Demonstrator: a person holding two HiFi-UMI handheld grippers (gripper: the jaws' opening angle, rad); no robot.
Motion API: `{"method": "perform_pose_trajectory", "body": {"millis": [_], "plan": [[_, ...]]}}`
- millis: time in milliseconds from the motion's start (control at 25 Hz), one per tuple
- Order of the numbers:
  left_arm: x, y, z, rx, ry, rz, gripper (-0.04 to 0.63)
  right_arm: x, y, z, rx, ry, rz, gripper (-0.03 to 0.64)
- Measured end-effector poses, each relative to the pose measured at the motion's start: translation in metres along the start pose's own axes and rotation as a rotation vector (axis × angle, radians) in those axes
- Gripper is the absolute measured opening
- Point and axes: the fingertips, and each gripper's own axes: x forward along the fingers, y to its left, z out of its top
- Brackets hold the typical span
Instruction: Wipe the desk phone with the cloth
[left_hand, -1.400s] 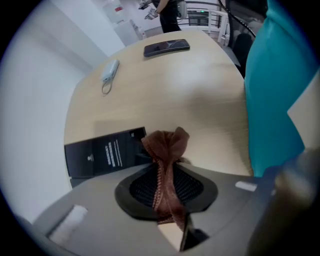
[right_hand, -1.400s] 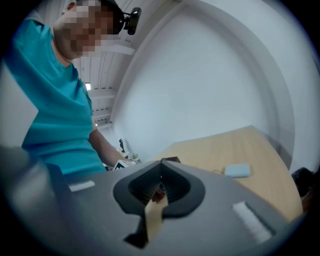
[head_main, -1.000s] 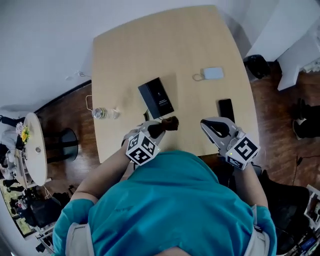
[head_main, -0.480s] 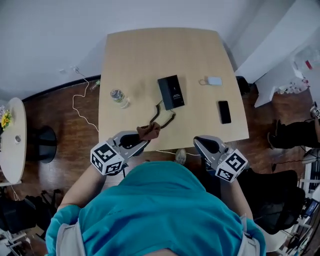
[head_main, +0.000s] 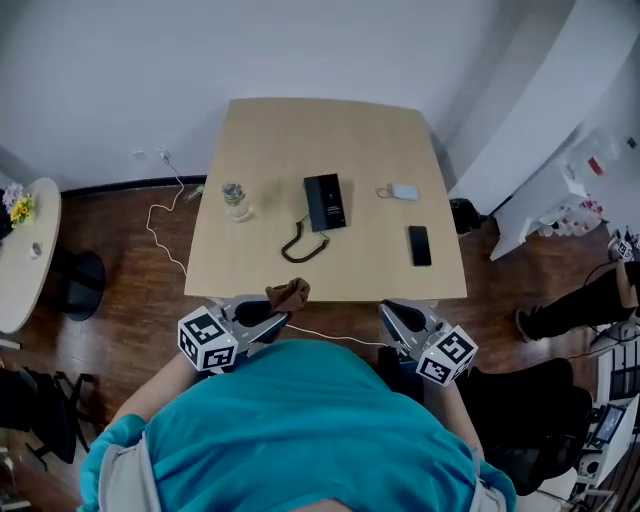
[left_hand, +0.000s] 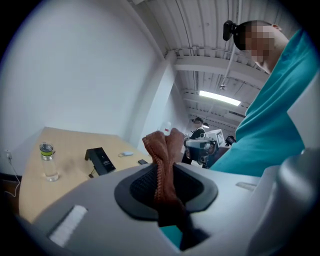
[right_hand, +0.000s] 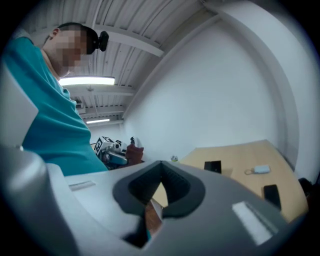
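**Brown cloth clamped in left gripper, short of the table; desk phone at table centre**

In the head view, a light wooden table (head_main: 270, 130) is seen in the upper middle of the frame. The black desk phone (head_main: 325, 201) lies near its centre, with its coiled cord (head_main: 303, 244) trailing toward the lower left. Pale print can be made out on the phone's face, but it is too small to be read.

A clear bottle (head_main: 235, 198) stands to the left of the phone, and its label cannot be read. A small white device (head_main: 403, 192) with a loop lies to the right of the phone. A black smartphone (head_main: 419, 245) is placed lower right of that, near the table's edge.

The left gripper (head_main: 275, 312) is held at lower left, just below the table's near edge. Its jaws are closed on a brown cloth (head_main: 287, 294). In the left gripper view the cloth (left_hand: 162, 165) is seen pinched between the dark pads, with its bunched end standing up above them. The phone (left_hand: 100, 160) is seen well beyond it, at middle left.

The right gripper (head_main: 392, 315) is held at lower right, also short of the table. In the right gripper view its jaws are seen pressed together at the tips with nothing between them.

Each gripper's cube bears black-and-white square markers and no lettering. A teal shirt (head_main: 300, 430) fills the bottom of the head view.
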Motion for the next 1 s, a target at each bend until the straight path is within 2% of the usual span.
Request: {"method": "perform_pose_trajectory", "body": {"millis": [120, 240, 320, 400, 560, 760, 840, 1000], "plan": [[0.017, -0.047, -0.009, -0.013, -0.027, 0.058, 0.091, -0.046, 0.01, -0.02, -0.005, 0.021, 0.04, 0.002], [0.028, -0.087, -0.015, -0.096, -0.078, 0.115, 0.091, -0.086, 0.012, -0.037, -0.015, 0.04, 0.064, 0.002], [0.028, -0.108, -0.022, -0.103, -0.076, 0.149, 0.091, -0.105, 0.014, -0.044, -0.003, 0.038, 0.077, 0.002], [0.016, -0.121, -0.025, -0.098, -0.082, 0.196, 0.091, -0.118, 0.023, -0.051, 0.011, 0.03, 0.096, 0.002], [-0.005, -0.128, -0.026, -0.138, -0.122, 0.288, 0.091, -0.128, 0.038, -0.059, 0.013, 0.025, 0.124, 0.002], [-0.026, -0.144, -0.035, -0.079, -0.105, 0.291, 0.091, -0.125, 0.063, -0.059, 0.011, 0.017, 0.137, 0.002], [-0.039, -0.148, -0.039, -0.063, -0.119, 0.286, 0.091, -0.119, 0.074, -0.058, 0.041, 0.006, 0.137, 0.002], [-0.071, -0.145, -0.05, -0.072, -0.157, 0.27, 0.091, -0.103, 0.091, -0.054, 0.123, -0.046, 0.073, 0.002]]}}
